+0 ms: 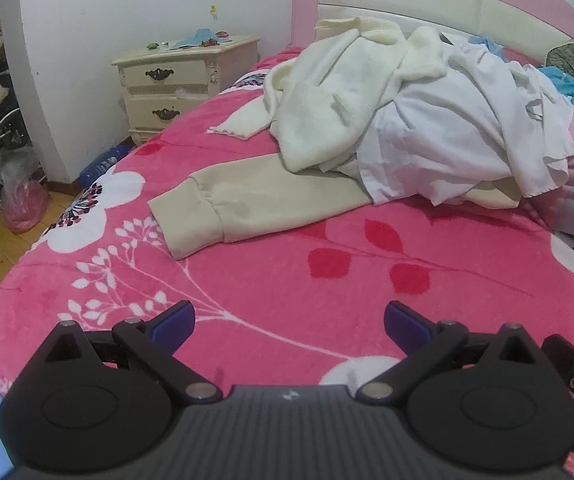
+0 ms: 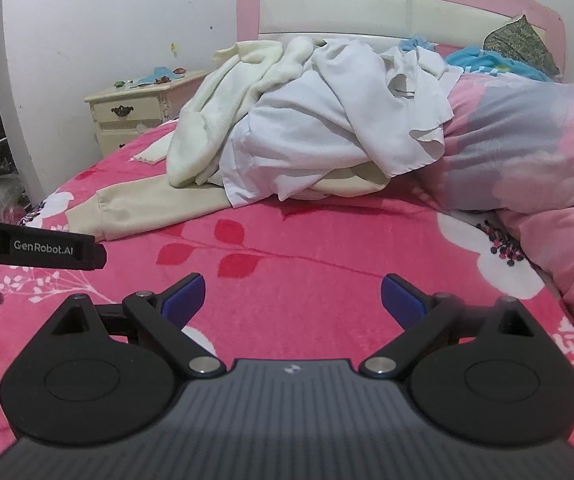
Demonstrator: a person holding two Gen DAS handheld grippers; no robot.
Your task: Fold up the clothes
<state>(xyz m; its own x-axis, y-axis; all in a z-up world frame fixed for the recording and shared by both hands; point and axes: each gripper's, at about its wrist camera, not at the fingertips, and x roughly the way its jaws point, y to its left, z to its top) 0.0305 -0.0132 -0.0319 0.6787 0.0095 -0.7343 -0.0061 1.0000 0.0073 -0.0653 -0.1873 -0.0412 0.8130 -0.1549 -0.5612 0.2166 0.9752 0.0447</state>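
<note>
Holding both the left gripper (image 1: 289,322) and right gripper (image 2: 293,294) wide and empty over the pink blanket (image 1: 271,280), you faced the unfolded clothes (image 1: 387,120), heaped well ahead near the headboard (image 2: 407,12), seemingly readied to grasp.

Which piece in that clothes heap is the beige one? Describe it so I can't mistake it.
Start at the pink flowered blanket on the bed, then find the heap of pale clothes near the headboard. The beige sweatshirt lies at the bottom, one long sleeve with a ribbed cuff stretching out toward the nightstand side. Everything piled on it is white or cream.
</note>
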